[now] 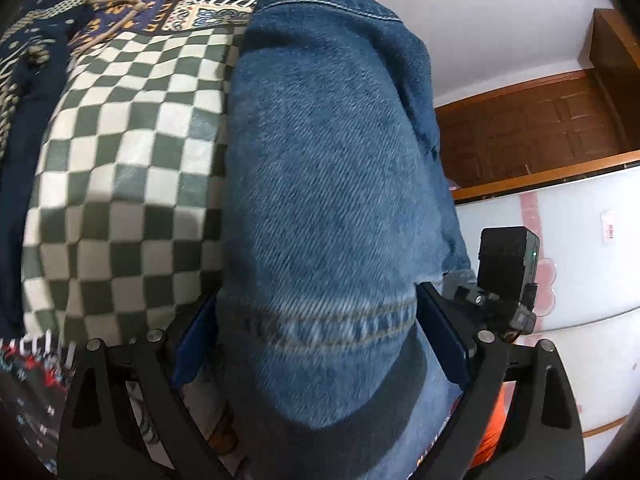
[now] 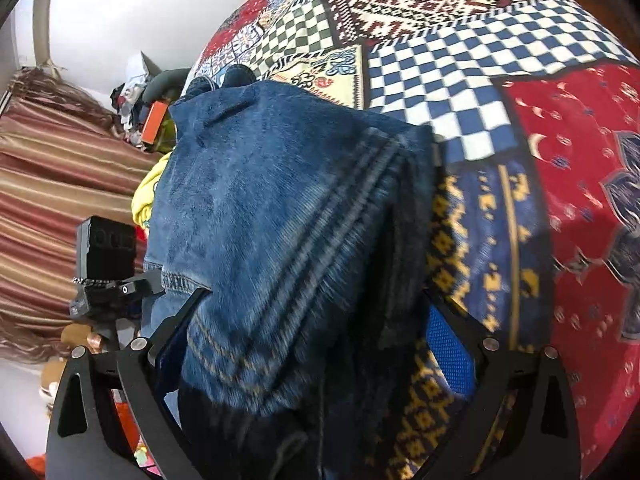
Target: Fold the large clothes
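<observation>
No readable writing or brand anywhere; the pink tag (image 1: 609,229) on the white panel is too blurred to read. Your left gripper (image 1: 320,320) has its jaws closed on the jeans (image 1: 320,184) at a stitched hem. Your right gripper (image 2: 316,332) likewise pinches bunched denim. Jeans hang above the patchwork blanket (image 2: 460,60); fingertips hidden by cloth.
</observation>
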A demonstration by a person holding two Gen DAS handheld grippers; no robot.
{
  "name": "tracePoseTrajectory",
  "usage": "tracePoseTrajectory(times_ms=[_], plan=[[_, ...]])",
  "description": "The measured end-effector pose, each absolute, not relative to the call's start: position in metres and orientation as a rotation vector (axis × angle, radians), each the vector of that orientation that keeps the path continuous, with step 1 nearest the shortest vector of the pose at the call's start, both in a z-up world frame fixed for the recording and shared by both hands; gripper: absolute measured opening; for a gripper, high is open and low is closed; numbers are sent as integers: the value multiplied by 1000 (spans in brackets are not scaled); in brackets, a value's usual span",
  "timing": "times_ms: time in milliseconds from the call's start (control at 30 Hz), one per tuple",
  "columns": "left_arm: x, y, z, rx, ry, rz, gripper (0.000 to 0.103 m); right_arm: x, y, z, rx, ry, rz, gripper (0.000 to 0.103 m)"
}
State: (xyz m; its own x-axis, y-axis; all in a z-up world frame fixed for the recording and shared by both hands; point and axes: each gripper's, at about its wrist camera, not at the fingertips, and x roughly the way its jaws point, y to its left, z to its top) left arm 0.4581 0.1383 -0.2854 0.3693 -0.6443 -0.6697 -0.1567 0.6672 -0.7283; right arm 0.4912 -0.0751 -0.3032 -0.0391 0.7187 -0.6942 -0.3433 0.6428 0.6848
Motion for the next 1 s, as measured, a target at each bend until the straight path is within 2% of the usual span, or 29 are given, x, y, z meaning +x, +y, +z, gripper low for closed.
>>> tracePoseTrajectory(times_ms=[100, 167, 233, 333, 500, 733, 1000], plan=[[463, 135, -285, -832, 1177, -363, 93, 492, -70, -300, 331, 1361, 889, 97], [463, 137, -285, -859, 1173, -345, 91, 488, -73, -297, 334, 1363, 899, 90], [460, 141, -283, -866, 1167, -339, 79, 486, -74, -293, 350, 1365, 913, 73], [454, 151, -282, -857, 1151, -340, 64, 481, -72, -285, 327, 1356, 904, 59], [428, 152, -243, -742, 1103, -319, 56, 464, -53, -259, 243, 1328, 918, 42], [381, 184, -165, -621, 980, -285, 56, 431, -10, -198, 179, 1220, 981, 40], [349, 271, -91, -587, 833, -214, 56, 409, 66, -130, 147, 1062, 1081, 40]])
